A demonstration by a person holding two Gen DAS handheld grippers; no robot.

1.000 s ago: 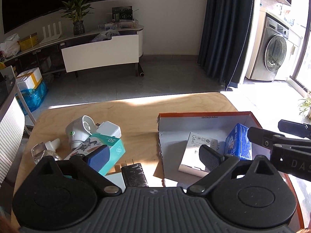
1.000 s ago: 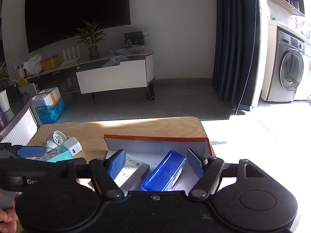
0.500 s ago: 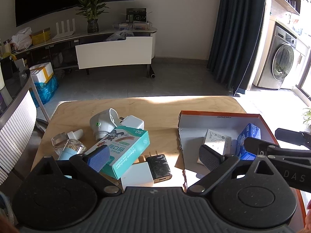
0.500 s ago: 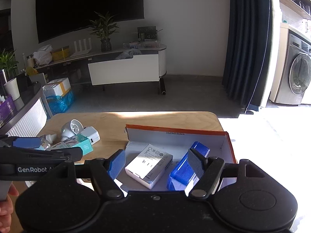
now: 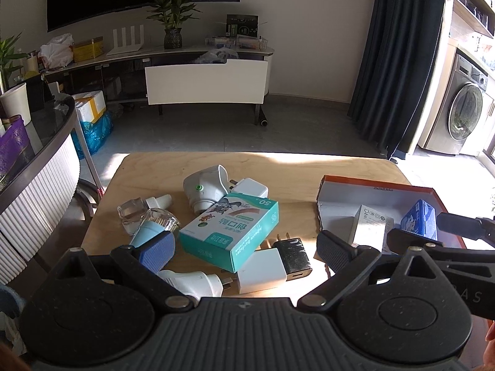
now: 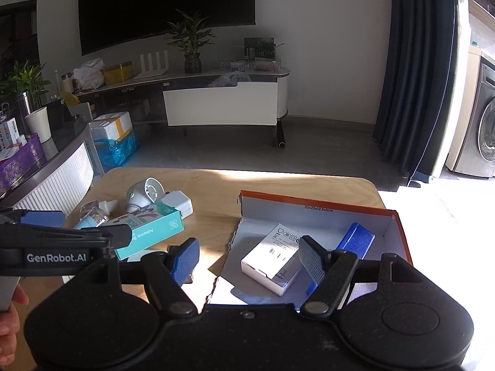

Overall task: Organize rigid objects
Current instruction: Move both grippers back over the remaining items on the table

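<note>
An open orange-rimmed cardboard box (image 6: pixel 399 228) sits on the right of the wooden table (image 6: pixel 216 191); it holds a white carton (image 6: pixel 272 256) and a blue pack (image 6: pixel 355 239). On the left lies a pile: a teal bandage box (image 5: pixel 230 232), a black charger (image 5: pixel 292 258), white chargers (image 5: pixel 261 273), a white plug-in device (image 5: pixel 204 188) and clear bottles (image 5: pixel 148 219). My left gripper (image 5: pixel 244 247) is open and empty above the pile. My right gripper (image 6: pixel 249 256) is open and empty above the box's left edge.
The table's far edge faces a grey floor. A white TV cabinet (image 5: pixel 205 82) with a potted plant (image 5: pixel 173 15) stands at the back wall. A dark curtain (image 5: pixel 399 61) and a washing machine (image 5: pixel 464 114) are at the right. A ribbed counter (image 5: pixel 31 191) stands at the left.
Both grippers have pulled back and risen, so more of the table and pile shows. The right gripper has shifted left off the blue pack. Both stay open.
</note>
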